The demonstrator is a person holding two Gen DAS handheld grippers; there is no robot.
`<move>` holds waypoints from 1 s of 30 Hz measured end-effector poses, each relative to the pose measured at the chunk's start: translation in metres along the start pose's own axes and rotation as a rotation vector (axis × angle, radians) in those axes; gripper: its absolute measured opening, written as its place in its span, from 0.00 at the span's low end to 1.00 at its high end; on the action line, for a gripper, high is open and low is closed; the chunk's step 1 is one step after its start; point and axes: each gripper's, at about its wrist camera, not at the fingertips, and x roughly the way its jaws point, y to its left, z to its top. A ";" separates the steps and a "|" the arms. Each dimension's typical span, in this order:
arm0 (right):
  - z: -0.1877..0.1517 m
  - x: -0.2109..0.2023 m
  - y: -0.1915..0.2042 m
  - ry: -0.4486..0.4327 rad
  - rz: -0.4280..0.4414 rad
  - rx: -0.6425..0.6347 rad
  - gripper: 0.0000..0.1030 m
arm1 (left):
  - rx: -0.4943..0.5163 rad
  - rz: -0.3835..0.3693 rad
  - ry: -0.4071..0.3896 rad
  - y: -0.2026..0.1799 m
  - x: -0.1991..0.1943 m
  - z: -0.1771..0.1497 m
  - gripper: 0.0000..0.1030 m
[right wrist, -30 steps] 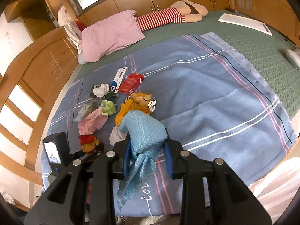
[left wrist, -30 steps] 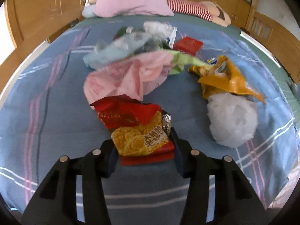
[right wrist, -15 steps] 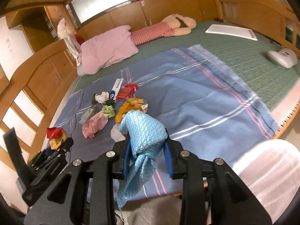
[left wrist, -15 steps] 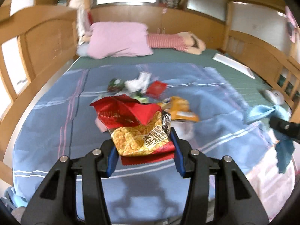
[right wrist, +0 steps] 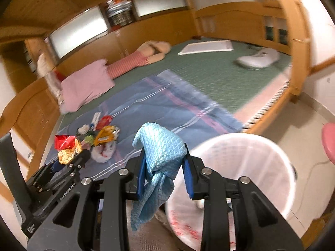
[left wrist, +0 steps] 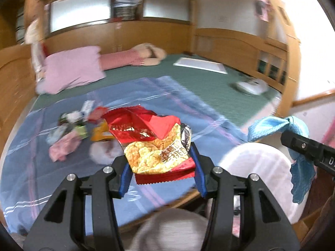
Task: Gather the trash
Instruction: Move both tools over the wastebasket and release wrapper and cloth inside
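L gripper (left wrist: 160,165) jaws clamp chip bag (left wrist: 156,146); R gripper (right wrist: 164,173) jaws pinch blue cloth (right wrist: 160,152). White bin (right wrist: 240,179) just below, blurred. Trash pile (right wrist: 98,138) on bed (right wrist: 209,77).

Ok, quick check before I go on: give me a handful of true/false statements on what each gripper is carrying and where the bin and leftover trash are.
1. The left gripper is shut on a red and yellow snack bag. True.
2. The right gripper has empty jaws. False: it is shut on a light blue cloth.
3. A white bin stands on the floor beside the bed, near the right gripper. True.
4. All trash has left the blue blanket. False: a pile of wrappers still lies on it.
5. The snack bag is already in the bin. False: it is still in the left gripper's jaws.
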 end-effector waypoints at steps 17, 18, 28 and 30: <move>-0.021 -0.080 -0.087 -0.128 -0.160 0.134 0.30 | 0.216 -0.162 0.077 -0.157 0.026 -0.026 0.51; -0.022 -0.081 -0.090 -0.129 -0.162 0.139 0.30 | 0.223 -0.163 0.083 -0.161 0.029 -0.028 0.56; -0.026 -0.083 -0.105 -0.129 -0.169 0.162 0.30 | 0.199 -0.137 0.072 -0.159 0.024 -0.027 0.88; -0.027 -0.078 -0.104 -0.120 -0.171 0.157 0.30 | 0.180 -0.121 0.068 -0.151 0.023 -0.025 0.88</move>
